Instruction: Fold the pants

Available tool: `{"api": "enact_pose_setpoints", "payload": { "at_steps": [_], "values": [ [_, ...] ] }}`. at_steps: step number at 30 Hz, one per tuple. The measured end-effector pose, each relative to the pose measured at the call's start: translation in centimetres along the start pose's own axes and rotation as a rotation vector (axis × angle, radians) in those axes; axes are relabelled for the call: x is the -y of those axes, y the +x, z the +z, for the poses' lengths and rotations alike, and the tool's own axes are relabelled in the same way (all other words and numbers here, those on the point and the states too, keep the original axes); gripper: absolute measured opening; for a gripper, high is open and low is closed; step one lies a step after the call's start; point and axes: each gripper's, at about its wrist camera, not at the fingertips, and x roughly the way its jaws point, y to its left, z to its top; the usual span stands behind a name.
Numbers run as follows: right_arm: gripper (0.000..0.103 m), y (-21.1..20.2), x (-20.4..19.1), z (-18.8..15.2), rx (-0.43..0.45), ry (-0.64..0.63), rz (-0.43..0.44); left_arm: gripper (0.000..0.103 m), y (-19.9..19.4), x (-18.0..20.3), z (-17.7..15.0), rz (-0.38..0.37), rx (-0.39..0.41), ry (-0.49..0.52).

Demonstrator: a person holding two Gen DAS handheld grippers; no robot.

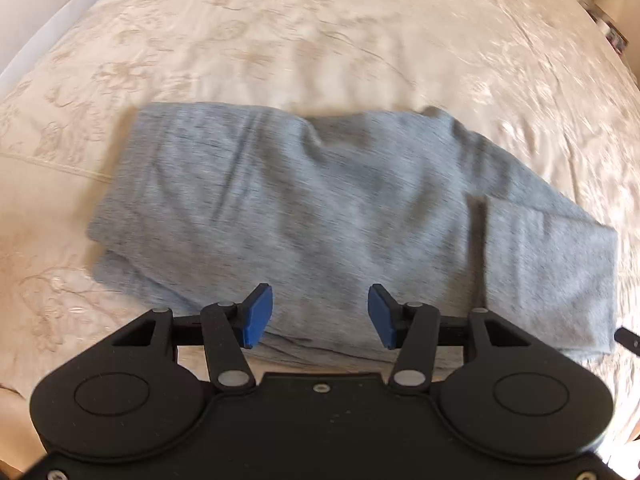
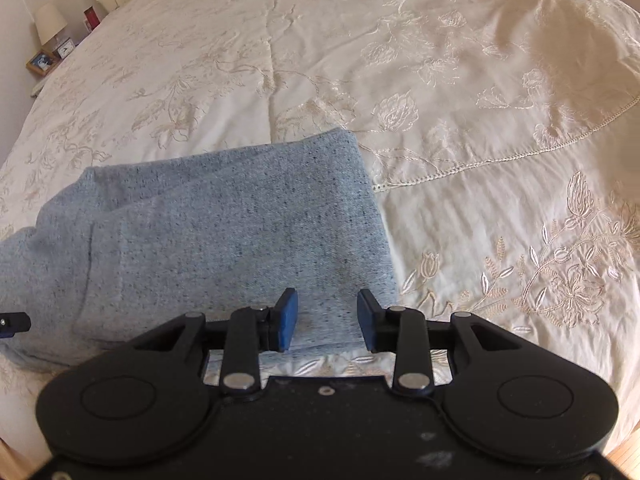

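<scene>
Folded grey pants (image 1: 320, 208) lie on embroidered cream bedspread (image 2: 460, 100).

Motion-blurred pants (image 1: 328, 208) in left view; left edge crops them in right view.

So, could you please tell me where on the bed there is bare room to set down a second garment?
Bare bedspread lies right of the folded pants, out to the bed's edge, and beyond them toward the headboard. It is crowded only along the near edge, where the open left tool and open right tool hover over the pants.
</scene>
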Motion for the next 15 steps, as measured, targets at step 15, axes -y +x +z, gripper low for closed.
{"api": "enact_pose_setpoints", "payload": {
  "at_steps": [15],
  "values": [
    [0.035, -1.8, -12.0, -2.7, -0.018, -0.053, 0.036, 0.077, 7.4, -13.2, 4.5, -0.016, -0.122, -0.124]
  ]
}}
